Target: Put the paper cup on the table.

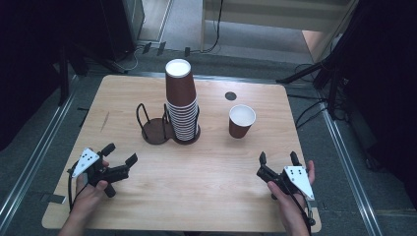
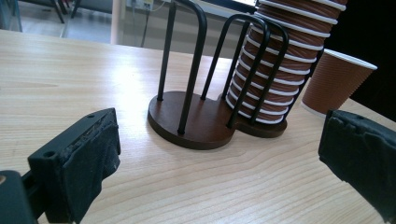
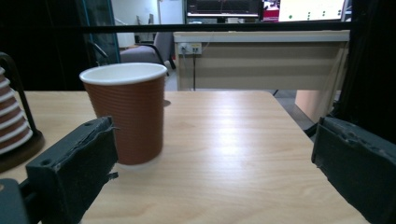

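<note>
Both our left gripper (image 1: 121,153) and right gripper (image 1: 278,156) gaped wide, empty, low in frame. The lone cup (image 1: 241,121) stood right of centre; we judged the tall cup stack (image 1: 181,103) might topple if bumped.

One wooden table (image 1: 206,187) is carrying everything here. Two grippers are resting over its near edge — the left gripper (image 1: 119,153) and the right gripper (image 1: 278,157) — each one showing two black jaws spread apart, and each one sitting in one hand, so two hands are coming in from below. One dark holder (image 1: 158,133) is standing near the middle, offering two round bays framed by wire loops. One tall stack of brown cups (image 1: 181,105) is filling one bay; the cups in it are too tightly nested to count exactly. One single cup (image 1: 241,121) is standing alone — upright, apart from the stack. One small dark disc (image 1: 230,96) is lying behind it.
</note>
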Tool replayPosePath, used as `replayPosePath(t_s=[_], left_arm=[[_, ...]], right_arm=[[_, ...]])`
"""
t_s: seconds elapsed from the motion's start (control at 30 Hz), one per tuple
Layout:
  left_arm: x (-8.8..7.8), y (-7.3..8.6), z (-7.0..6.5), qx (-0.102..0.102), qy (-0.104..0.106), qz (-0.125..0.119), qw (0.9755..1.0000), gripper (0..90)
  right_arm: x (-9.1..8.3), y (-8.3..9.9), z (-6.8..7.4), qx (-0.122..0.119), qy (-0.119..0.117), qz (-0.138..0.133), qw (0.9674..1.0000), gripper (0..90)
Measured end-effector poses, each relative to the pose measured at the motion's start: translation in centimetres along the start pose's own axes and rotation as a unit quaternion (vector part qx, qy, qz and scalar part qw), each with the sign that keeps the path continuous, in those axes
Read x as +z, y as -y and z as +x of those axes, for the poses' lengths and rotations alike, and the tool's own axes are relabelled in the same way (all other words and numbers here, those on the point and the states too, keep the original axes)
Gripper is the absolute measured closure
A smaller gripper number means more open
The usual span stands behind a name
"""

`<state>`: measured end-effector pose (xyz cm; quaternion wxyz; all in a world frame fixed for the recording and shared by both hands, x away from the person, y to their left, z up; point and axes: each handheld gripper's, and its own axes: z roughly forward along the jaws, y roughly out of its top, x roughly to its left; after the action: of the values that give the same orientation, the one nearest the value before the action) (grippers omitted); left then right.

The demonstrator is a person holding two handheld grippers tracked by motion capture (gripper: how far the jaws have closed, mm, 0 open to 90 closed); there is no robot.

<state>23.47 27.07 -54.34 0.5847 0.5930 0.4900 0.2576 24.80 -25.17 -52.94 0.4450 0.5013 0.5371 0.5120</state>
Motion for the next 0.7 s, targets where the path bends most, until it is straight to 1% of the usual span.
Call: replayPosePath(t_s=[0.23,0.43,0.63,0.7], left_arm=[[-0.1,0.0,0.3,0.001,-0.005,0.002,1.0,0.0],[-0.1,0.1,0.3,0.002,-0.008,0.006,0.9999,0.0],[-0.3,0.2,0.4,0.01,-0.012,0.012,0.9998,0.0],[-0.4,0.2,0.3,0.01,-0.012,0.011,0.9998,0.0]], right_arm=[[-1.4,0.7,-2.0,-0.002,0.02,0.008,0.9998,0.2],[-2.4,1.1,-3.8,-0.003,0.043,0.011,0.999,0.2],[-3.7,1.7,-5.5,-0.009,0.06,0.015,0.9981,0.2],[-4.2,1.9,-6.1,-0.005,0.065,0.016,0.9977,0.2]])
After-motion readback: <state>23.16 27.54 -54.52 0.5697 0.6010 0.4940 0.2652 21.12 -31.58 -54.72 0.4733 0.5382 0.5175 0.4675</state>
